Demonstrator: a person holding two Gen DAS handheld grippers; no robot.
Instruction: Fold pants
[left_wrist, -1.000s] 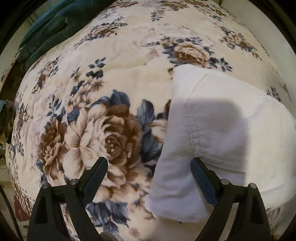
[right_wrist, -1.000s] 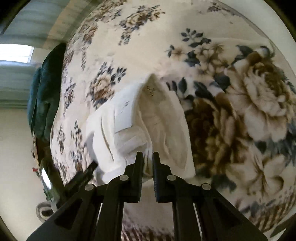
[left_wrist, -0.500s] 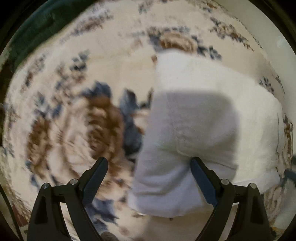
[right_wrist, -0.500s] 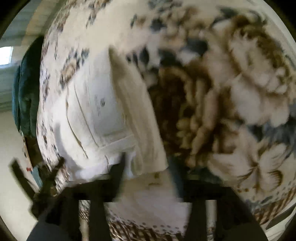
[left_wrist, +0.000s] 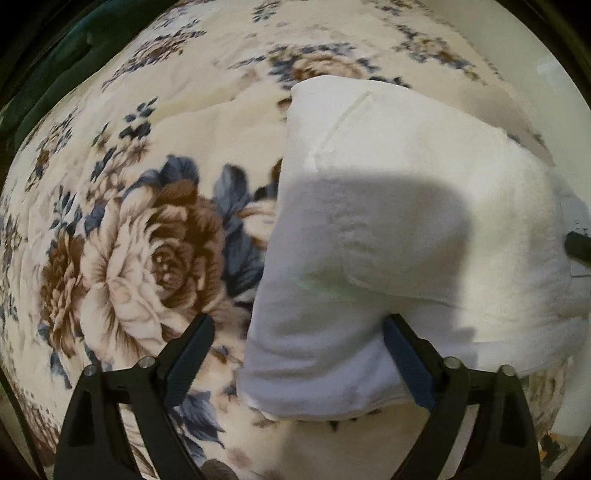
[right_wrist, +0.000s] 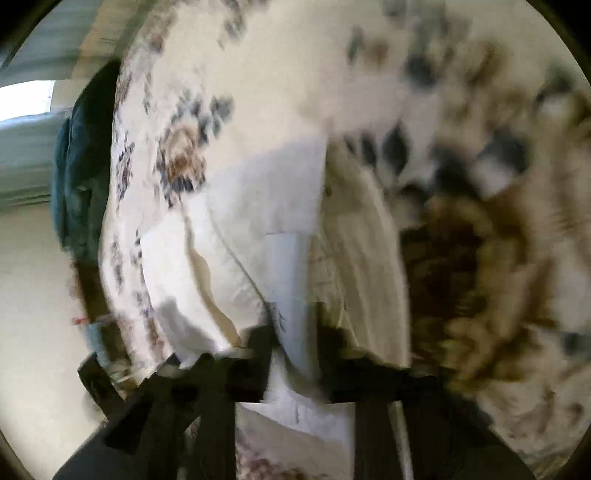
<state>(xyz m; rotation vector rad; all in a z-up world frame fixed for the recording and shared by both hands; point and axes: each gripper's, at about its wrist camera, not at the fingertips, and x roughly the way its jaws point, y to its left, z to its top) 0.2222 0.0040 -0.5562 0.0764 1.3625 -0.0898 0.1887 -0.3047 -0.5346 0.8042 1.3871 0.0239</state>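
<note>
Left view: one pair of white pants (left_wrist: 406, 229), folded, lies on a floral blanket (left_wrist: 147, 166); the left gripper (left_wrist: 299, 354) has just been opening, nothing pinched, its shadow across the cloth. Green fabric (left_wrist: 48, 85) is cut off at the corner.

Right view: blurred; the right gripper (right_wrist: 295, 336) has just been closing, the pants' edge between its fingers.

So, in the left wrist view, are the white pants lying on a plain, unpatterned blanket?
No, the white pants lie on a floral blanket.

White pants (left_wrist: 406, 221), cream floral blanket (left_wrist: 147, 184)
</note>
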